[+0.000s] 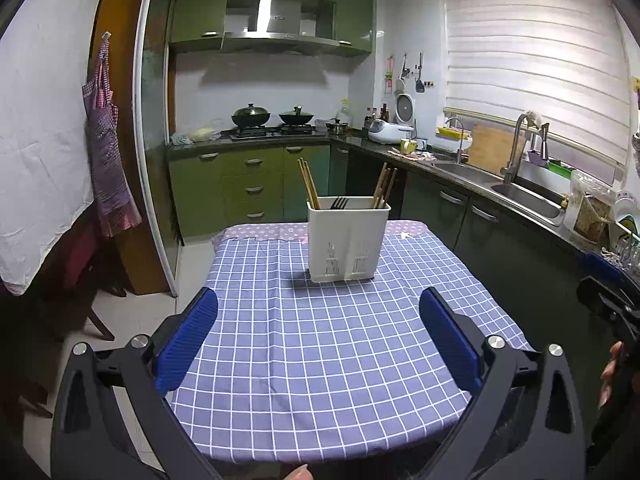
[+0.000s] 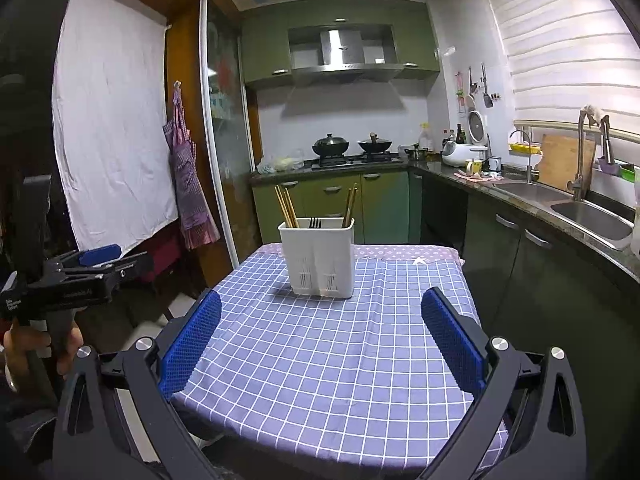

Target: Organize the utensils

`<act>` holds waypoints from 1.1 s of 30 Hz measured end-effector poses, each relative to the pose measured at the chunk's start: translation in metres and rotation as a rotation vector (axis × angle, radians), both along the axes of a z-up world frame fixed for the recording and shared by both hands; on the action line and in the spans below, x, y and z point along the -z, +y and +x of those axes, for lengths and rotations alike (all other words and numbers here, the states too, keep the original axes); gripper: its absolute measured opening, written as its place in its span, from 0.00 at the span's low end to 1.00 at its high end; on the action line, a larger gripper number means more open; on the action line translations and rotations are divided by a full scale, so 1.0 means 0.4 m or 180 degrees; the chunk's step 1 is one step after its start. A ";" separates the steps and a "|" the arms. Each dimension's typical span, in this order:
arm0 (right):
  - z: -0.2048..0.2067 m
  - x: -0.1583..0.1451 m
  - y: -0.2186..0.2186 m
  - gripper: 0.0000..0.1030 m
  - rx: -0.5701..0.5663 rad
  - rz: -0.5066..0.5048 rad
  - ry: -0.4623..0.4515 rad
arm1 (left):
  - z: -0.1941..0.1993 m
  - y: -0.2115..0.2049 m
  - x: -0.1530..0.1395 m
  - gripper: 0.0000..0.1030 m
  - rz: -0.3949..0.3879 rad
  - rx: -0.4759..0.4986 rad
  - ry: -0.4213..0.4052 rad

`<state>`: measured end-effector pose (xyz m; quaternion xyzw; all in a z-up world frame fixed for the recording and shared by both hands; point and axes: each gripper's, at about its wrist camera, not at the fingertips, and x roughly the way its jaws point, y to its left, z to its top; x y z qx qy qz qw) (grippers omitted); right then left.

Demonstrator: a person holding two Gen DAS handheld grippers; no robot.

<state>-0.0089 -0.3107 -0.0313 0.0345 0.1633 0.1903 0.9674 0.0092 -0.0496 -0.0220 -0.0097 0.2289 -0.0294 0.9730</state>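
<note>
A white plastic utensil holder [image 1: 347, 238] stands upright at the far middle of the table with the blue checked cloth [image 1: 320, 352]. Wooden chopsticks [image 1: 309, 184] lean in its left compartment, more chopsticks [image 1: 384, 186] in its right one, and black fork tines [image 1: 340, 202] show in the middle. My left gripper [image 1: 318, 304] is open and empty over the near part of the table. My right gripper [image 2: 320, 308] is open and empty too, facing the holder [image 2: 318, 258] with its chopsticks [image 2: 286, 206] and fork [image 2: 315, 223]. The left gripper also shows at the left edge of the right wrist view [image 2: 98, 258].
Green cabinets and a stove with two woks [image 1: 272, 116] line the far wall. A counter with a double sink [image 1: 520, 194] and tap runs along the right. An apron [image 1: 108, 152] hangs on the left. Floor lies left of the table.
</note>
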 end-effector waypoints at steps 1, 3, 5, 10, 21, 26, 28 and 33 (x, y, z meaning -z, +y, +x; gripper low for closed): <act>-0.004 -0.002 -0.001 0.96 0.0007 0.0003 -0.0007 | -0.004 -0.002 0.001 0.93 -0.0002 0.0009 0.0000; 0.000 -0.007 0.001 0.96 0.0013 -0.0007 -0.0014 | -0.003 -0.002 0.002 0.93 -0.0014 0.0015 0.0010; -0.001 -0.009 0.004 0.96 0.0017 -0.0021 -0.0017 | -0.004 -0.001 0.003 0.93 -0.0032 0.0006 0.0015; 0.007 -0.013 0.015 0.96 0.0056 -0.0075 -0.0040 | 0.007 0.001 0.003 0.93 -0.0082 0.0063 0.0045; 0.033 -0.007 0.039 0.96 -0.0010 -0.0088 0.0020 | 0.013 0.025 0.025 0.93 -0.0211 0.0012 0.0151; 0.039 -0.001 0.053 0.96 -0.0023 -0.0116 0.0038 | 0.010 0.024 0.022 0.93 -0.0194 0.0033 0.0131; 0.041 0.002 0.059 0.96 -0.0030 -0.0125 0.0043 | 0.008 0.024 0.021 0.93 -0.0188 0.0044 0.0124; 0.045 0.006 0.064 0.96 -0.0036 -0.0135 0.0051 | 0.011 0.021 0.023 0.93 -0.0192 0.0093 0.0144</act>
